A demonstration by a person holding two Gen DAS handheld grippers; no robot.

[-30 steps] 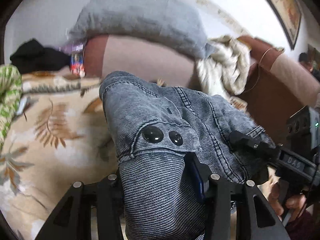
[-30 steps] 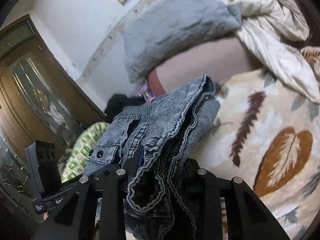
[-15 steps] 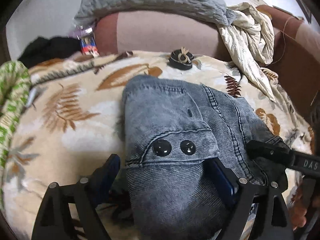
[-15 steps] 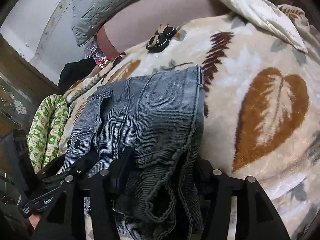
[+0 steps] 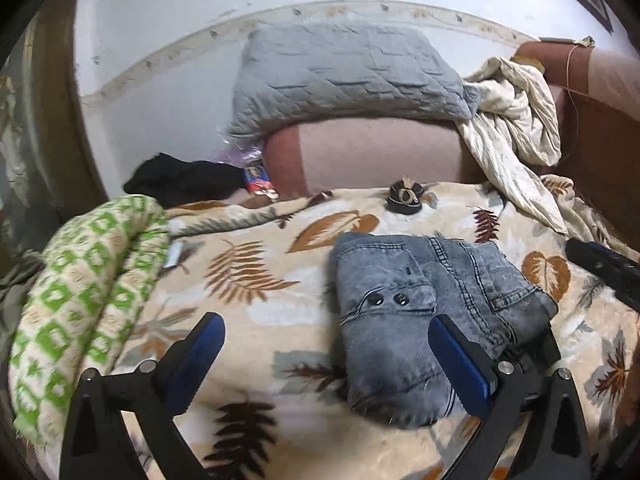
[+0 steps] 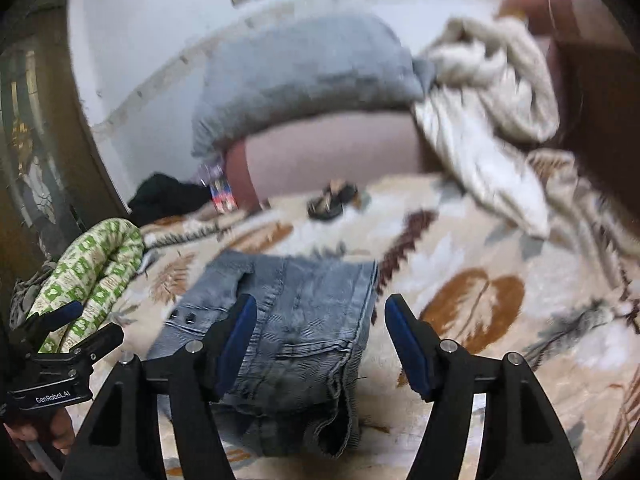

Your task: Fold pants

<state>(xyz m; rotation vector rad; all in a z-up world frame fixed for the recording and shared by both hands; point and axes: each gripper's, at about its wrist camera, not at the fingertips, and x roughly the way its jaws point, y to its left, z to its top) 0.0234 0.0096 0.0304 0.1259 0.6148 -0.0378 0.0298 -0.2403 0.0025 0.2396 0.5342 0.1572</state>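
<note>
The pants (image 5: 420,320) lie folded in a compact bundle on the leaf-print blanket (image 5: 256,300), both the left gripper (image 5: 328,356) and the right gripper (image 6: 320,336) with fingers apart and empty, so folding looks done and only tidying or pulling away seems left.

Evenly, softly lit indoors, no clear source visible. Only faint shadow under the folded pants (image 5: 420,320) on the bed (image 5: 260,280). No glare. Left wrist view fairly sharp at centre, slightly soft on the green patterned cloth (image 5: 80,288). Right wrist view heavily motion-blurred, worst across the grey pillow (image 6: 304,68) and cream blanket (image 6: 488,96). Strong fisheye bending, black vignette at corners.
</note>
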